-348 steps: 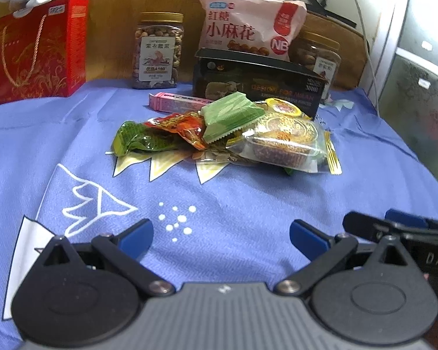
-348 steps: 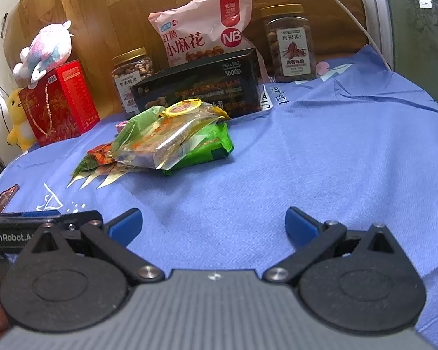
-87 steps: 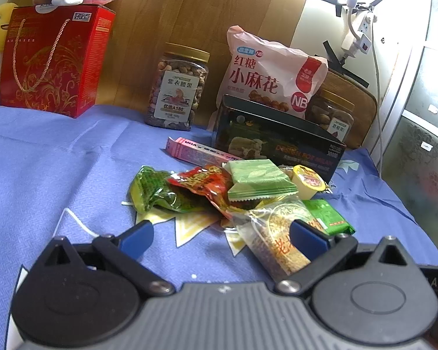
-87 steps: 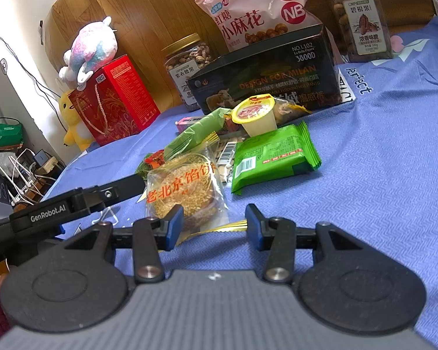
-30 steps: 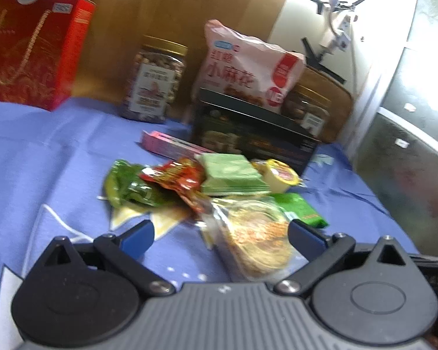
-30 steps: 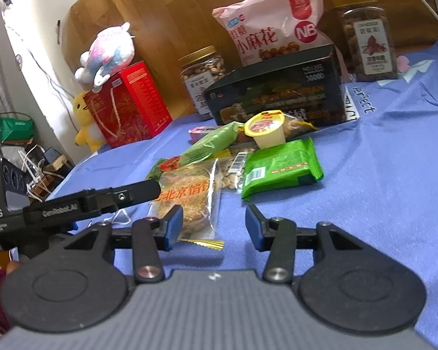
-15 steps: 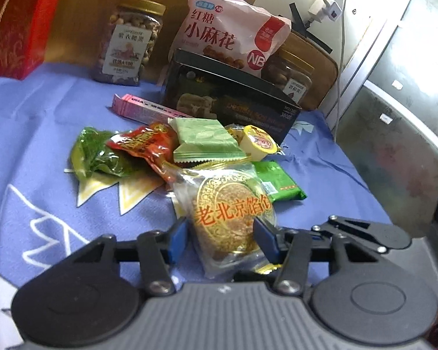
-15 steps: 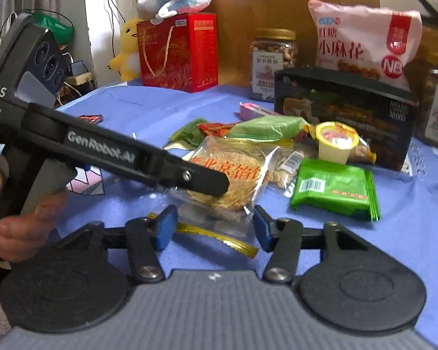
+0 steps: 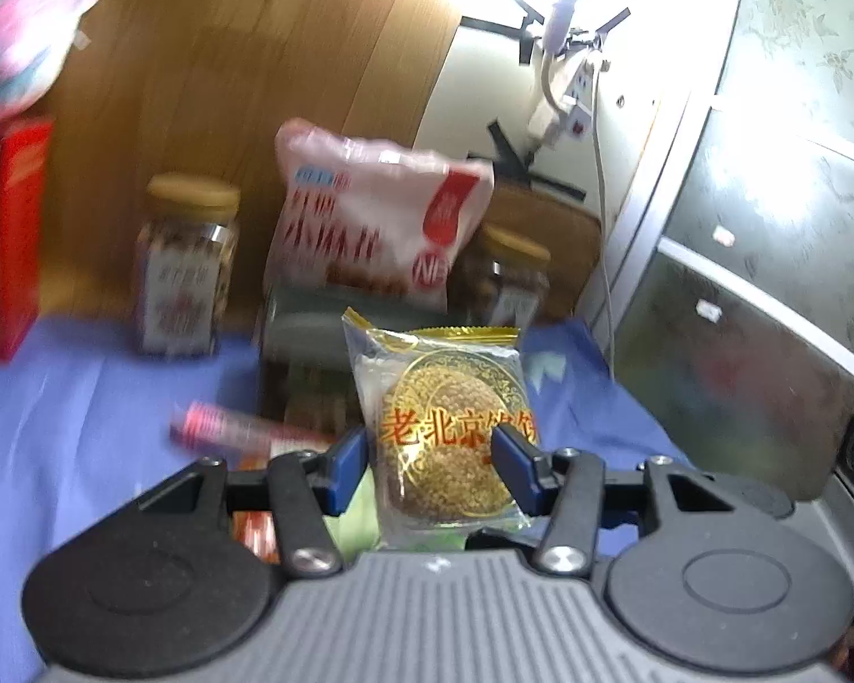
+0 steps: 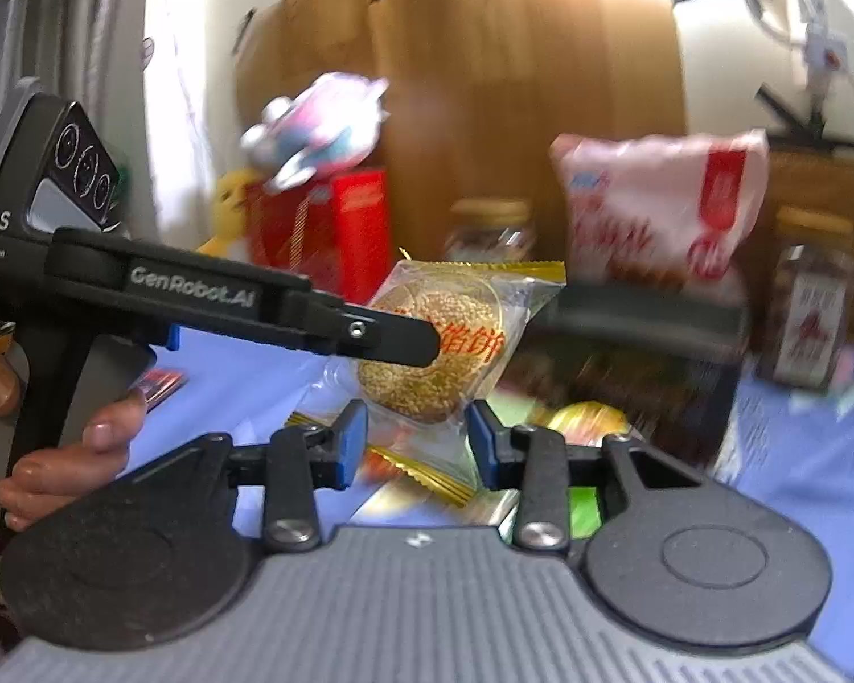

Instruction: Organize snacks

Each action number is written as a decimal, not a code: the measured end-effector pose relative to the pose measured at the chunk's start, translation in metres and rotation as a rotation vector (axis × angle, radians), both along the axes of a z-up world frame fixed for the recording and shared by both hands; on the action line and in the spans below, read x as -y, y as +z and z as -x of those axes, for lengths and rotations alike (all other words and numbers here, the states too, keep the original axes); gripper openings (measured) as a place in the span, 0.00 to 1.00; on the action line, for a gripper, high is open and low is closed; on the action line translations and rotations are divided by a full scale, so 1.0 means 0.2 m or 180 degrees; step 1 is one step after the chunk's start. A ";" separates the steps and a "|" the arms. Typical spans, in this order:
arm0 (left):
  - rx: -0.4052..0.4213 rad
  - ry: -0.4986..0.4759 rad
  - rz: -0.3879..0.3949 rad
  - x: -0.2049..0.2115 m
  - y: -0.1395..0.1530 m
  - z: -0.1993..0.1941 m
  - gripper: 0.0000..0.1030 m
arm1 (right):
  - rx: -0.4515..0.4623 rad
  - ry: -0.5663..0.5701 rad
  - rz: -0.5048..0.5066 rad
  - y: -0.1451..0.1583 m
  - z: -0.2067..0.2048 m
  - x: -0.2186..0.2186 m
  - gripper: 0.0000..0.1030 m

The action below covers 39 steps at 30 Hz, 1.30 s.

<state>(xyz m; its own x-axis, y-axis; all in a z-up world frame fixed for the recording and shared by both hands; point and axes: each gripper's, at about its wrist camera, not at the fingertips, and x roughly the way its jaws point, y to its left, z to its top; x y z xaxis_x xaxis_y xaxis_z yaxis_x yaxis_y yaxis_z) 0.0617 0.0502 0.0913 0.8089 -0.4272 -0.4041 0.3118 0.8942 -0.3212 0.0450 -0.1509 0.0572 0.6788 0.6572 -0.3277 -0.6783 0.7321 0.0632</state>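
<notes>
A round sesame cake (image 9: 444,427) in a clear wrapper with gold edges and red characters stands upright in the air, and my left gripper (image 9: 435,467) is shut on it, a blue pad on each side. In the right wrist view the same cake (image 10: 432,364) hangs in front of me, with a black finger (image 10: 370,333) of the left gripper across it. My right gripper (image 10: 417,444) sits just below the cake. Its jaws are closing with the wrapper's lower end between the blue pads, and I see no pad pressing on it.
At the back stand a pink-and-white snack bag (image 9: 381,216), a dark tin box (image 9: 307,330), two nut jars (image 9: 188,267) (image 9: 506,279) and a red gift box (image 9: 5,239). A pink packet (image 9: 228,427) lies on the blue cloth (image 9: 85,398). A hand (image 10: 68,455) grips the left tool.
The left gripper shut on the sesame cake and lifted it off the cloth. The right gripper rose and rolled, its jaws narrowing around the wrapper's lower end.
</notes>
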 end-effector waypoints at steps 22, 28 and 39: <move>-0.0513 0.0178 0.0047 0.09 -0.13 -0.85 0.52 | -0.0294 -0.0634 -0.0118 -0.09 -0.72 0.15 0.48; -0.0232 0.0428 0.0247 -0.15 -0.04 -0.52 0.62 | -0.0326 -0.0527 -0.0387 -0.07 -0.52 0.26 0.48; -0.0852 0.0858 0.0478 -0.42 -0.34 -0.17 0.62 | -0.0480 -0.0302 0.0230 -0.27 -0.48 0.04 0.79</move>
<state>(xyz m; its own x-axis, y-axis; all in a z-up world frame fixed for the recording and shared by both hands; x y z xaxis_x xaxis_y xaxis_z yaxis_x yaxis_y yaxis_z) 0.0948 0.1338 0.0242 0.7746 -0.2847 -0.5648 -0.0396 0.8694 -0.4925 0.1415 -0.1589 0.0029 0.6763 0.5635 -0.4745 -0.5928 0.7987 0.1037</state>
